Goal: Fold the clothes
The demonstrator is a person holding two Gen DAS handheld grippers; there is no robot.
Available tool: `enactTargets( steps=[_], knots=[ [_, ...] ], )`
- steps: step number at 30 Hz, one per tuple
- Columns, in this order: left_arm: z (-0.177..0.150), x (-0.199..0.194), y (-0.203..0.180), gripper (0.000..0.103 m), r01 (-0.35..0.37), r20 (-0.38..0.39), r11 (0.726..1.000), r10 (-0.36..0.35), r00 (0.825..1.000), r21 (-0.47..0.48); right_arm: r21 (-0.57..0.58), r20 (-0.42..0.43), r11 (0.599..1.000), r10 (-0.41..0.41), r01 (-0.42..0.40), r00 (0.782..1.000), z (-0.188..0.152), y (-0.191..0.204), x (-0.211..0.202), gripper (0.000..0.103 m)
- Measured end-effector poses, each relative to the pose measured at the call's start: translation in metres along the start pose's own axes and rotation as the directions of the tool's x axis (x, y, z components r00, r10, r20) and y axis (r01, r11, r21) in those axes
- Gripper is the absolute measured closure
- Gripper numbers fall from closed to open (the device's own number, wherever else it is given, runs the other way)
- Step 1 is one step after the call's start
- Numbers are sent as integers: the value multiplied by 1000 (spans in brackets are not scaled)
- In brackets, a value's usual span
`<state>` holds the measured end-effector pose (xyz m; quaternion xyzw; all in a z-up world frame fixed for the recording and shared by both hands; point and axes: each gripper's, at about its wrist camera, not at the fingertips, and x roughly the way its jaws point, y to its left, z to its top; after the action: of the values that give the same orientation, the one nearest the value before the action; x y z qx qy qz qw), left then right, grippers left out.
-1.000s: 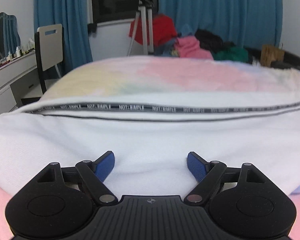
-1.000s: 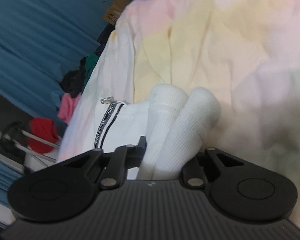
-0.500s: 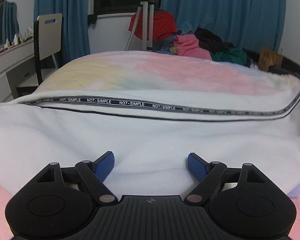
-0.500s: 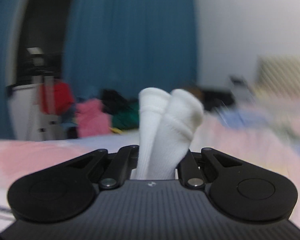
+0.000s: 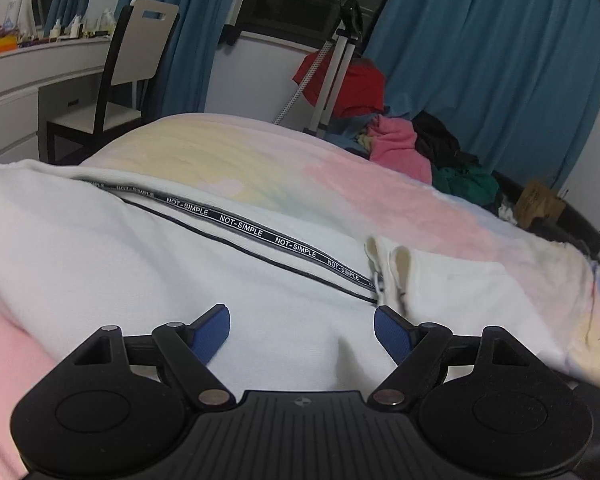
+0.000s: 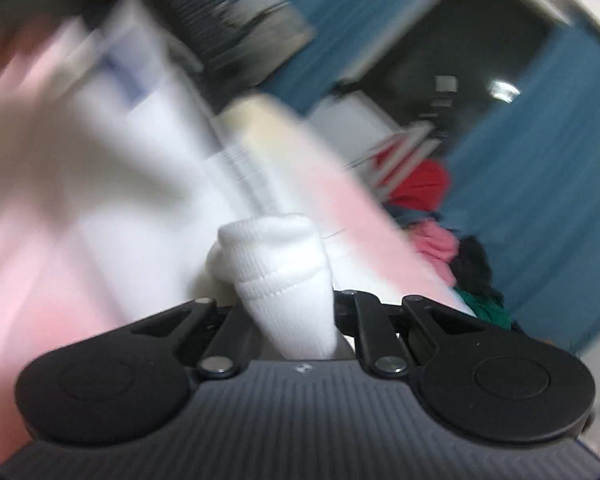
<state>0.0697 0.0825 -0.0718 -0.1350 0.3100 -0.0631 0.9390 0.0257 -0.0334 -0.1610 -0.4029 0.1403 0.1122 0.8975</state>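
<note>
Between the right gripper (image 6: 290, 312) fingers: ribbed white cuff (image 6: 278, 268), clamped (left gripper (image 5: 302, 330) wide, empty over white garment (image 5: 100, 248)); carry taut, lay flat.

Right wrist view smeared w/ motion blur — bed (image 6: 40, 208), white garment (image 6: 148, 128), curtains (image 6: 548, 152) all streaked; right gripper (image 6: 296, 320) fingertips hidden behind the ribbed cuff (image 6: 280, 272); left wrist view: garment's left side cut off by frame edge; bottles (image 5: 66, 28) on desk (image 5: 40, 64) too small to identify.
</note>
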Motion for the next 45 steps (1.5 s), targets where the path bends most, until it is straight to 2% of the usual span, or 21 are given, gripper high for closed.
enactTargets(
  steps=[2, 9, 11, 14, 16, 18, 20, 21, 23, 25, 27, 29, 31, 34, 36, 38, 39, 41, 42, 43, 45],
  knots=[
    [2, -1, 5, 22, 9, 6, 999, -9, 1000, -32, -30, 2, 999, -19, 19, 1000, 0, 7, 0, 91],
    [10, -3, 18, 22, 48, 25, 992, -45, 999, -115, 132, 39, 990, -55, 50, 998, 21, -18, -12, 91],
    [11, -3, 20, 22, 55, 25, 991, -52, 998, -120, 119, 50, 993, -18, 12, 999, 32, -11, 1, 91],
    [11, -3, 21, 22, 61, 27, 991, -59, 998, -118, 84, 20, 996, 22, -23, 1000, 37, 3, 25, 90],
    [12, -5, 20, 22, 60, 36, 992, -57, 998, -108, 105, 16, 994, 40, -41, 999, 39, -3, 31, 89],
    [13, -8, 16, 22, 39, 50, 996, -35, 998, -80, 190, -3, 977, 98, -96, 995, 43, -18, 35, 85],
    [13, -10, 11, 22, -2, 66, 999, 5, 998, -35, 306, -22, 939, 169, -154, 985, 46, -36, 29, 72],
    [14, -11, 9, 22, -23, 75, 1000, 24, 997, -13, 377, -18, 907, 212, -190, 977, 47, -46, 23, 67],
    [13, -15, 5, 22, -45, 85, 999, 43, 995, 21, 506, 7, 820, 305, -267, 952, 46, -61, 8, 38],
    [11, -19, 2, 22, -49, 89, 998, 45, 995, 44, 607, 46, 736, 345, -300, 938, 42, -69, -19, 33],
    [8, -24, -1, 21, -56, 97, 996, 49, 994, 66, 691, 98, 642, 370, -331, 924, 35, -76, -50, 33],
    [7, -27, -2, 21, -74, 100, 995, 67, 993, 70, 755, 145, 564, 354, -334, 924, 31, -98, -45, 33],
    [8, -32, 2, 20, -118, 101, 992, 112, 988, 47, 793, 116, 551, 283, -260, 952, 27, -107, -45, 33],
    [16, -46, 26, 12, -196, 97, 978, 202, 975, -74, 796, 31, 587, 202, -147, 979, 18, -113, -37, 33],
    [24, -56, 52, 12, -205, 60, 959, 221, 973, -197, 819, -39, 570, 178, -71, 983, 5, -117, -25, 33],
    [29, -68, 82, 12, -217, 18, 921, 235, 972, -323, 856, -121, 516, 217, -9, 969, -9, -121, -5, 33],
    [30, -75, 97, 12, -221, -3, 894, 238, 971, -389, 869, -168, 494, 255, 21, 952, -17, -120, 7, 33],
    [30, -89, 129, 9, -225, -36, 829, 241, 970, -513, 866, -234, 498, 310, 52, 921, -26, -113, 20, 34],
    [30, -94, 145, 3, -215, -43, 795, 232, 972, -567, 857, -248, 512, 314, 57, 916, -26, -111, 21, 34],
    [28, -98, 160, 1, -194, -44, 758, 214, 976, -623, 848, -255, 527, 308, 59, 917, -22, -110, 19, 33],
    [23, -101, 188, 1, -143, -44, 675, 162, 986, -724, 844, -254, 533, 314, 51, 915, -18, -109, 14, 33]
  ],
)
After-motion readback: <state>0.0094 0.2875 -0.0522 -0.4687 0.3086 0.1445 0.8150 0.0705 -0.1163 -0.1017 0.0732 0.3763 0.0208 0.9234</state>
